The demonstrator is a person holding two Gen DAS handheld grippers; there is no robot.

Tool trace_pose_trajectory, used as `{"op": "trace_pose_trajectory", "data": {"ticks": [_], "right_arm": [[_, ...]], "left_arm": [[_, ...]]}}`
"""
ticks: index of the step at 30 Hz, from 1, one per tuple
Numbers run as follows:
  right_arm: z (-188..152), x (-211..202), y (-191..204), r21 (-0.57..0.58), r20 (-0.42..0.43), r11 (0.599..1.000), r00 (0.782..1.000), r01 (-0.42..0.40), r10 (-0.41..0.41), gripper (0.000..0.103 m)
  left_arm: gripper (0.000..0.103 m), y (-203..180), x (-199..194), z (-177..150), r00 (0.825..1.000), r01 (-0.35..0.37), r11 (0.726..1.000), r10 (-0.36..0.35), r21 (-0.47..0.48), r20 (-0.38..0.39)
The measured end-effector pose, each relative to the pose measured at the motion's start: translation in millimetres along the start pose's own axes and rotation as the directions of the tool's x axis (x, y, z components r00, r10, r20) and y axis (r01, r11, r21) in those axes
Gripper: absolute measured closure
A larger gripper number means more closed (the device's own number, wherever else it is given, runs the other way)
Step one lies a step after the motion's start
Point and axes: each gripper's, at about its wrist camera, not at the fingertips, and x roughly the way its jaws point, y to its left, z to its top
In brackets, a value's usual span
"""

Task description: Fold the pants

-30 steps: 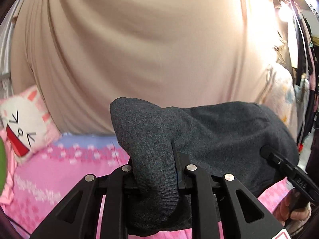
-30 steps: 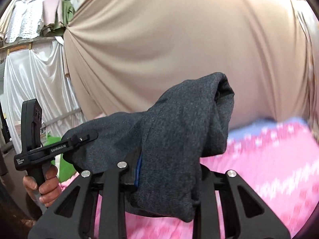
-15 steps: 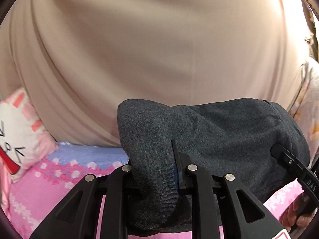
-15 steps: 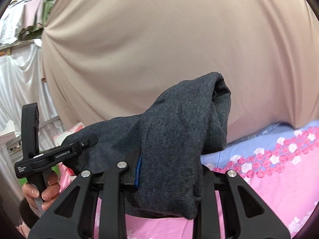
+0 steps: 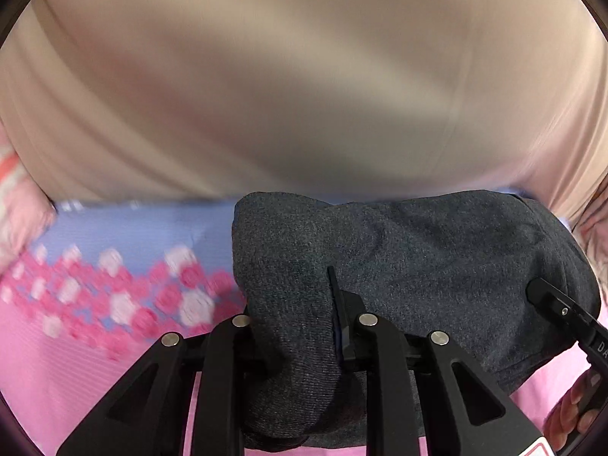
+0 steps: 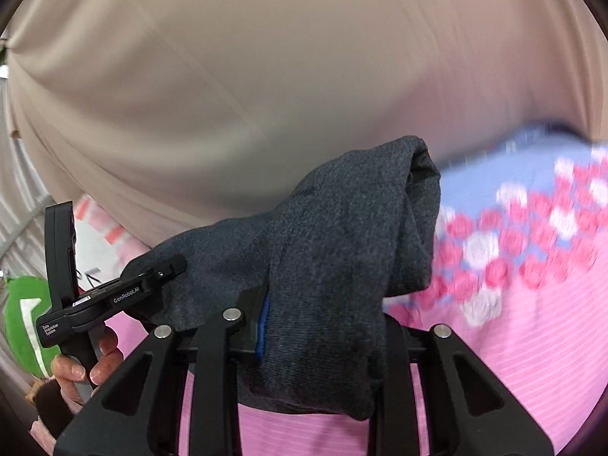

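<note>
The dark grey pants (image 5: pixel 418 250) hang bunched between my two grippers above the pink bed. My left gripper (image 5: pixel 296 304) is shut on one end of the pants, with cloth draped over its fingers. My right gripper (image 6: pixel 323 304) is shut on the other end of the pants (image 6: pixel 342 235). The right gripper's body shows at the right edge of the left wrist view (image 5: pixel 562 315). The left gripper's body and the hand holding it show at the left of the right wrist view (image 6: pixel 114 292).
A pink bedspread (image 6: pixel 513 342) with a blue band of pink and white flowers (image 5: pixel 125 288) lies below. A beige curtain (image 5: pixel 304 76) hangs close behind. A white and pink pillow (image 6: pixel 98 235) and a green cushion (image 6: pixel 22 319) lie at the left.
Both grippers have tilted down and moved toward the bed with the pants held. More of the bedspread shows and the room's far left and right have left the views.
</note>
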Motion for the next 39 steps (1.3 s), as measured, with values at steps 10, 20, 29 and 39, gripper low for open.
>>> {"op": "trace_pose_trajectory", "data": {"ticks": [10,20,29,39], "right_arm": [[-21,-55,-18,0.025,-0.028,0.977,0.978,0.21,-0.209,0.074],[-42,-20,-9,0.0,-0.192,0.981,0.963,0.194,-0.19,0.096],[-58,-6,-13,-0.093,-0.25,0.965,0.932,0.245,-0.261,0.08],[-42,-13,-26,-0.043,-0.245,0.963,0.932,0.264,-0.267,0.089]], "left_arm": [[0.04,66,-48,-27,0.999,0.0,0.982,-0.007,-0.191,-0.036],[0.034,52,11,-54,0.983,-0.013,0.977,-0.027,-0.212,-0.184],[0.023,75,15,-67,0.977,-0.077,0.97,0.028,-0.229,-0.212],[0.029,68,-18,-79,0.983,-0.134,0.976,0.108,-0.173,-0.152]]}}
